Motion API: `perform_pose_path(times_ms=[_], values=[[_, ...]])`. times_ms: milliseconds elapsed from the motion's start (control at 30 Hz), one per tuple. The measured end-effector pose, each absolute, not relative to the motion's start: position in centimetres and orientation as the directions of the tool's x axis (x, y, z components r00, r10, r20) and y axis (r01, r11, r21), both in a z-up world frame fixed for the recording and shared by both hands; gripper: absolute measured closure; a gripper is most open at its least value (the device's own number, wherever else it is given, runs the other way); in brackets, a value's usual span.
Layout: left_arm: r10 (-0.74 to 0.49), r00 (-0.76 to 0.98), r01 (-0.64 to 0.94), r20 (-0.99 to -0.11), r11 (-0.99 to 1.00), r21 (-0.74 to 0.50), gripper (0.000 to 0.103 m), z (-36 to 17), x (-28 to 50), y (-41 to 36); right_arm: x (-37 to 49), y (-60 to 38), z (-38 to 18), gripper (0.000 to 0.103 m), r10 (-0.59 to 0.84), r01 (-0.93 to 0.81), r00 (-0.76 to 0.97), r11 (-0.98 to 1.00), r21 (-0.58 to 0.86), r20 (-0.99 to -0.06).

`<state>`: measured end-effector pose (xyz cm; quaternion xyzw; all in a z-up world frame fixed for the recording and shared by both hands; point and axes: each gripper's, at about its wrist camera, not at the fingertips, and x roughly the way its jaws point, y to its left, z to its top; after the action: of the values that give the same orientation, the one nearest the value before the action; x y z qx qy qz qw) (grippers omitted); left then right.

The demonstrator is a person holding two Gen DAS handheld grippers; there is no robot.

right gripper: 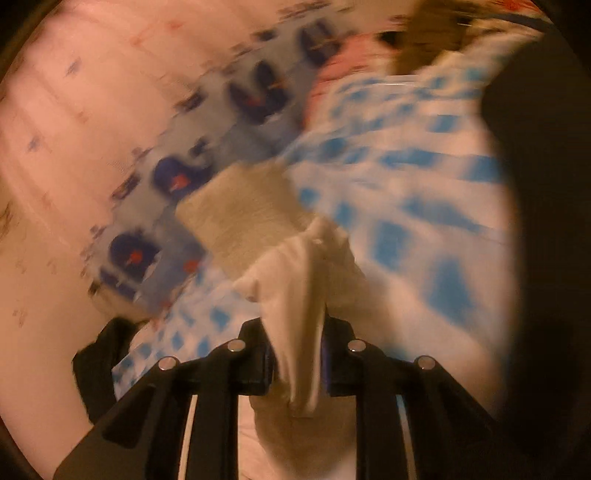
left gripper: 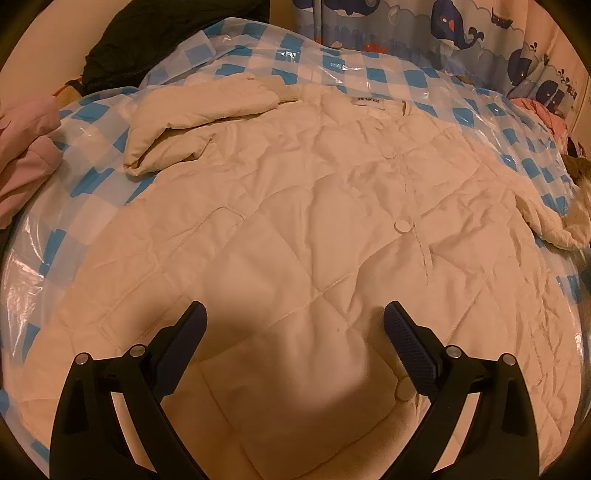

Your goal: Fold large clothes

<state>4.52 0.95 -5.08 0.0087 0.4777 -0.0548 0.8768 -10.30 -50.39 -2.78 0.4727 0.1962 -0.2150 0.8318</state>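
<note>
Cream coat on blue checks

The quilted jacket (left gripper: 295,221) is cream with diamond stitching; the sheet (left gripper: 369,74) beneath is blue-and-white checked; the curtain (left gripper: 461,33), upper right, shows navy whales on pale blue; pink cloth (left gripper: 26,147) lies at left.

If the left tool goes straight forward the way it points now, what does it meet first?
Most likely the cream quilted jacket: the open left tool hangs just over its lower front, with nothing between. How far above is unclear.

The white jacket (left gripper: 295,221) bears a neck label (left gripper: 370,100), its print too small to read.
</note>
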Motion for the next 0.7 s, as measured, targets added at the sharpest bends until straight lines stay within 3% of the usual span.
perform_pose_path(times_ms=[33,233,333,400,433,567,633,700], values=[[-0.086,0.537,0.105,-0.839,0.994,-0.035,0.01,-5.1,4.5,1.0,-11.2,-50.6,-3.1,0.061,-0.144,0.542,0.827,0.456,0.706,-0.543],[-0.069,0.542,0.114,-0.837,0.993,-0.009,0.01,-5.3,4.5,0.6,-10.5,-51.2,-1.6,0.038,-0.042,0.53,0.818,0.442,0.724,-0.573],[-0.068,0.544,0.115,-0.837,0.993,-0.006,0.01,-5.4,4.5,0.5,-10.0,-51.9,-2.2,0.036,-0.055,0.543,0.821,0.387,0.746,-0.569],[-0.072,0.547,0.113,-0.834,0.994,-0.012,0.01,-5.3,4.6,0.5,-9.9,-52.5,-3.0,0.055,-0.081,0.556,0.817,0.372,0.743,-0.571],[-0.074,0.55,0.112,-0.832,0.994,-0.014,0.01,-5.3,4.5,0.5,-10.4,-52.9,-3.7,0.086,-0.091,0.557,0.819,0.355,0.75,-0.566],[-0.082,0.568,0.096,-0.819,0.995,-0.032,0.01,-4.4,4.5,1.3,-11.7,-53.5,-3.3,0.091,-0.102,0.466,0.883,0.315,0.827,-0.459],[-0.088,0.583,0.081,-0.808,0.995,-0.05,0.01,-3.6,4.6,2.0,-11.8,-52.4,-0.1,0.091,-0.144,0.38,0.924,0.423,0.822,-0.353],[-0.092,0.591,0.067,-0.801,0.996,-0.065,0.01,-3.1,4.6,2.8,-10.3,-52.1,1.3,0.091,-0.185,0.448,0.891,0.506,0.737,-0.414]])
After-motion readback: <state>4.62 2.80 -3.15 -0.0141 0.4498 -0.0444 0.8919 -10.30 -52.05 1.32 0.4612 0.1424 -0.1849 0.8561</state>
